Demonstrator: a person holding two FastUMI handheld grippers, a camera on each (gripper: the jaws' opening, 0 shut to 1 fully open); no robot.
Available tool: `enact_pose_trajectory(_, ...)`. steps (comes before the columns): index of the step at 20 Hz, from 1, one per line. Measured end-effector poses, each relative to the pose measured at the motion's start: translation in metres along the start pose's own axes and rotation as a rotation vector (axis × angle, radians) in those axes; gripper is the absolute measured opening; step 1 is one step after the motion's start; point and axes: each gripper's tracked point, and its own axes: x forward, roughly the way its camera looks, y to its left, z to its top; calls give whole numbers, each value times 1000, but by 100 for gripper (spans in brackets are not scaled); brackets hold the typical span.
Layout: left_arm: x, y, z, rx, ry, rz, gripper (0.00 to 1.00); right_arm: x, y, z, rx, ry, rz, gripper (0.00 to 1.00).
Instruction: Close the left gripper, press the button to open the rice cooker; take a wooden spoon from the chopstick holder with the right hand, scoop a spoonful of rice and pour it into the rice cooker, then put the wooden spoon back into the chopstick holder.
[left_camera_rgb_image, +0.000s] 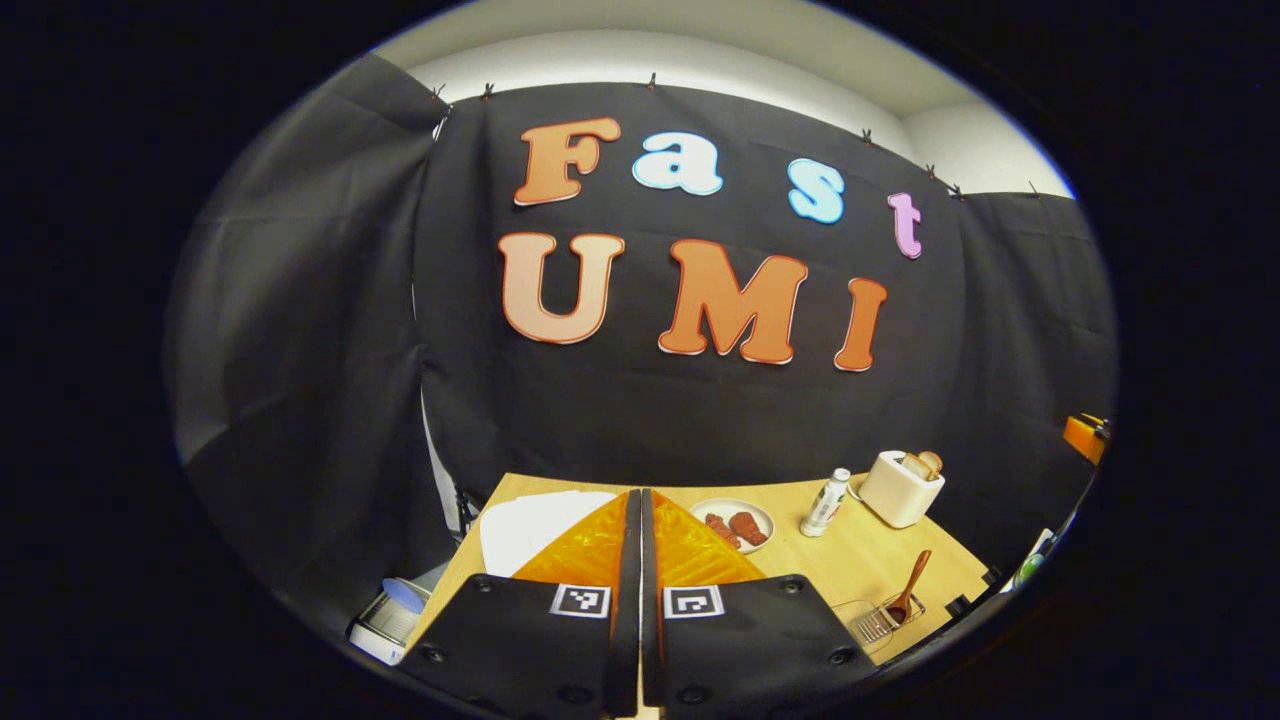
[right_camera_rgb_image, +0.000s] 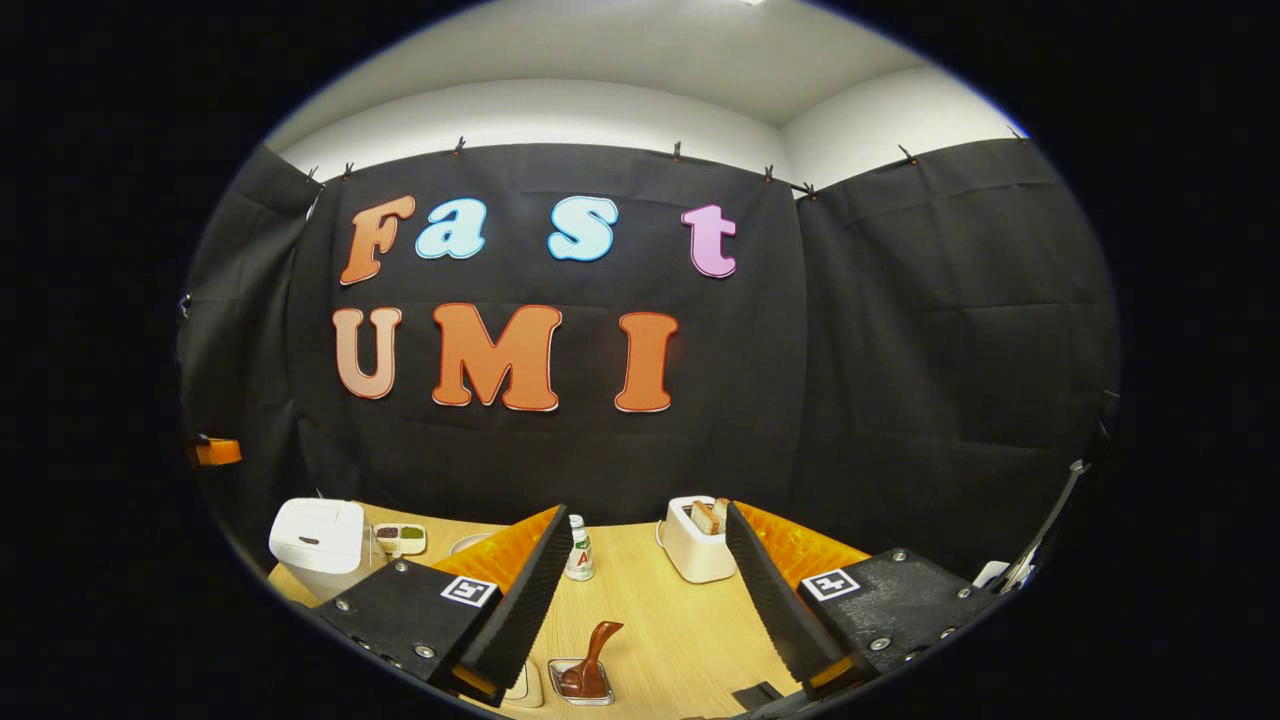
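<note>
In the left gripper view my left gripper (left_camera_rgb_image: 640, 500) is shut with nothing between its fingers, held above the near left part of the wooden table (left_camera_rgb_image: 860, 560). The white rice cooker (left_camera_rgb_image: 535, 525) lies just behind its fingers, lid down. A wooden spoon (left_camera_rgb_image: 908, 585) stands in the wire chopstick holder (left_camera_rgb_image: 885, 618) at the right. In the right gripper view my right gripper (right_camera_rgb_image: 648, 525) is open and holds nothing, and between its fingers, lower down, the wooden spoon (right_camera_rgb_image: 592, 660) rests in the chopstick holder (right_camera_rgb_image: 582, 683). The rice cooker (right_camera_rgb_image: 318, 545) stands at the far left, closed.
A white toaster (right_camera_rgb_image: 698, 540) with bread slices and a small bottle (right_camera_rgb_image: 579, 550) stand at the back of the table. A plate with reddish food (left_camera_rgb_image: 735, 522) lies behind my left gripper. A divided dish (right_camera_rgb_image: 400, 538) sits beside the rice cooker.
</note>
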Motion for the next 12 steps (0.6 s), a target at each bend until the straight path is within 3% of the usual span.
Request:
enact_pose_trajectory(2, 22, 10, -19, -25, 49, 6, 5, 3, 0, -3, -11, 7, 1, 100)
enact_pose_trajectory(3, 32, 12, -28, -26, 74, 15, 5, 4, -1, -3, -17, 11, 0, 95)
enact_pose_trajectory(5, 48, 22, -48, -29, 115, 34, 6, 7, 0, -6, -21, 24, 1, 100)
enact_pose_trajectory(6, 56, 26, -56, -31, 135, 37, 5, 9, 1, -7, -20, 27, 1, 95)
enact_pose_trajectory(12, 90, 37, -107, -69, 251, 43, 5, 18, -2, -16, -19, 51, -6, 95)
